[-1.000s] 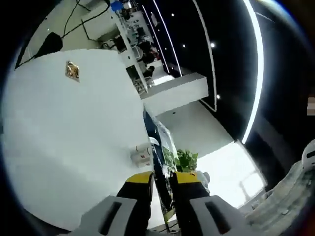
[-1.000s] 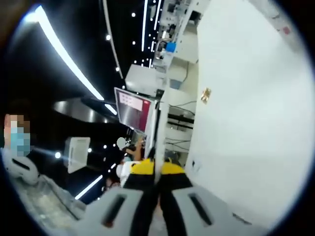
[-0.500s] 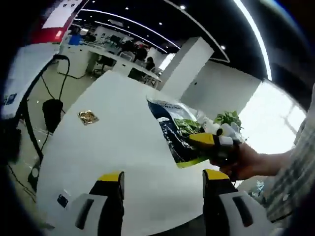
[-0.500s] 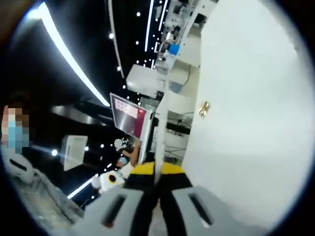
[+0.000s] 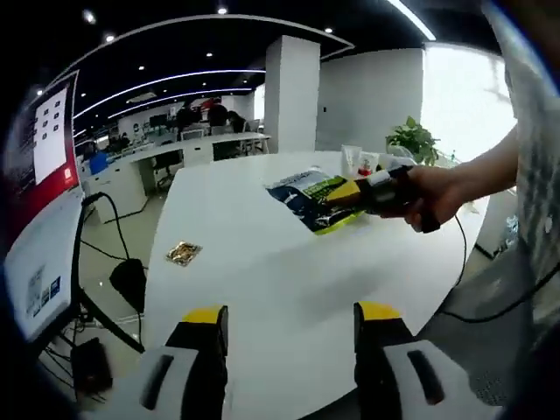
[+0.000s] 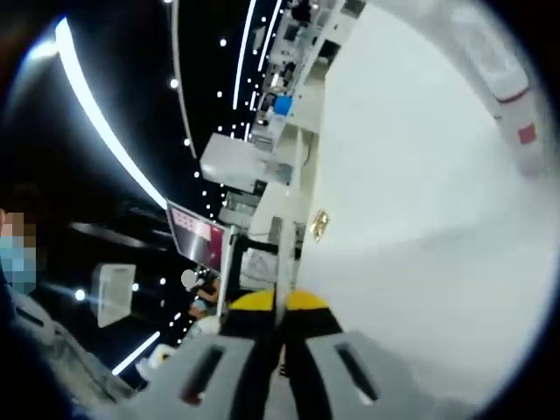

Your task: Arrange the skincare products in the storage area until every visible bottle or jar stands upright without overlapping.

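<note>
White table [image 5: 262, 262], small gold wrapper [image 5: 182, 253] near edge. Left gripper [image 5: 289, 319] jaws apart, empty. Right gripper [image 6: 280, 302] jaws clamped on blue-green pouch [image 5: 311, 194].

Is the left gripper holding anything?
No, the left gripper is open, its fingers apart over the bare white table.

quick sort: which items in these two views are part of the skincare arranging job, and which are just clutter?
Job:
- skincare tubes standing at the table's far edge
- left tongs, open
- right tongs, shut on the green-and-blue pouch

Lying about:
- gold foil wrapper on the white table
- potted plant
- monitor
- black cable
</note>
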`<state>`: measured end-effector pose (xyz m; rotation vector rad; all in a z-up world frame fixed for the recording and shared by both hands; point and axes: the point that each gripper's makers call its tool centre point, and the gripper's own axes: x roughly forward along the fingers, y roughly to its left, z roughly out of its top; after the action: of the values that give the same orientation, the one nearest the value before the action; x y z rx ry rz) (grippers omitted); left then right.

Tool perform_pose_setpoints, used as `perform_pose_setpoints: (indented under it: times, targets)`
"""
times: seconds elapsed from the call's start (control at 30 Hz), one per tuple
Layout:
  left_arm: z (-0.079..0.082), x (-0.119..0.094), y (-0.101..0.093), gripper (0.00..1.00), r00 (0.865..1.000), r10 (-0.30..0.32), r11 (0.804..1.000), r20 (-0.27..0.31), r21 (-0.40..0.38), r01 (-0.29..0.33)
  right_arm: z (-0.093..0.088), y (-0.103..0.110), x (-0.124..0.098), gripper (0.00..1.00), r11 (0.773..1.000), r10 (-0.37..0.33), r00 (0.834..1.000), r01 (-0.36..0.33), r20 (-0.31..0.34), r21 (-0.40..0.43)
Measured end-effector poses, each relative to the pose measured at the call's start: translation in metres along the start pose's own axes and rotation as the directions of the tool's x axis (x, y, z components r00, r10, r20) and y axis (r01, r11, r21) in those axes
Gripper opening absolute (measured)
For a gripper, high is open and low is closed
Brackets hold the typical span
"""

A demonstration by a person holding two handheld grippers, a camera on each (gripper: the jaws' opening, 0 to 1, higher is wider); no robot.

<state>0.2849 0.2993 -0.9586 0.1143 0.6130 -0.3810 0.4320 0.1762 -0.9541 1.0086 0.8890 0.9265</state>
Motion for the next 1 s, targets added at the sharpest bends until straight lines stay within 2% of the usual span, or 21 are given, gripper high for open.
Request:
perform_pose_setpoints:
  times: [0.07, 0.13, 0.23, 0.37, 0.53, 0.63, 0.8, 0.93, 1.0]
  targets:
    - [0.000, -0.001, -0.003, 0.49, 1.000, 0.001, 1.000, 0.012, 0.001, -0.001, 0.004, -0.009, -0.002, 0.00, 1.000, -0.014, 1.000, 0.014, 0.000, 0.005]
    - [0.003, -0.001, -0.001, 0.49, 0.999, 0.015, 1.000, 0.038, 0.003, -0.015, 0.008, -0.017, -0.003, 0.00, 0.999, -0.026, 1.000, 0.025, 0.011, 0.020]
    - [0.003, 0.003, 0.003, 0.50, 0.999, 0.026, 1.000, 0.037, -0.001, -0.026, 0.012, -0.028, -0.005, 0.00, 0.998, -0.045, 0.999, 0.044, 0.024, 0.036]
    - [-0.002, 0.005, 0.003, 0.49, 1.000, 0.014, 0.999, 0.023, -0.052, -0.013, 0.015, -0.042, -0.008, 0.00, 0.995, -0.083, 0.996, 0.082, 0.036, 0.049]
    - [-0.004, 0.006, 0.002, 0.49, 1.000, 0.015, 0.999, 0.015, -0.043, -0.014, 0.020, -0.061, -0.014, 0.00, 0.989, -0.120, 0.992, 0.116, 0.047, 0.087]
    - [-0.005, 0.006, 0.002, 0.48, 1.000, 0.017, 0.999, 0.011, -0.041, -0.016, 0.016, -0.070, -0.018, 0.00, 0.985, -0.147, 0.988, 0.142, 0.044, 0.100]
    - [-0.007, 0.006, 0.003, 0.47, 1.000, 0.019, 0.999, 0.002, -0.045, -0.018, 0.012, -0.076, -0.021, 0.00, 0.976, -0.143, 0.988, 0.132, 0.054, 0.172]
    - [-0.008, 0.007, 0.003, 0.46, 1.000, 0.018, 0.999, -0.001, -0.043, -0.018, 0.014, -0.084, -0.021, 0.00, 0.970, -0.155, 0.987, 0.143, 0.044, 0.197]
    - [-0.011, 0.007, 0.003, 0.46, 1.000, 0.014, 0.999, -0.015, -0.043, -0.015, 0.016, -0.088, -0.021, 0.00, 0.960, -0.154, 0.987, 0.139, 0.045, 0.243]
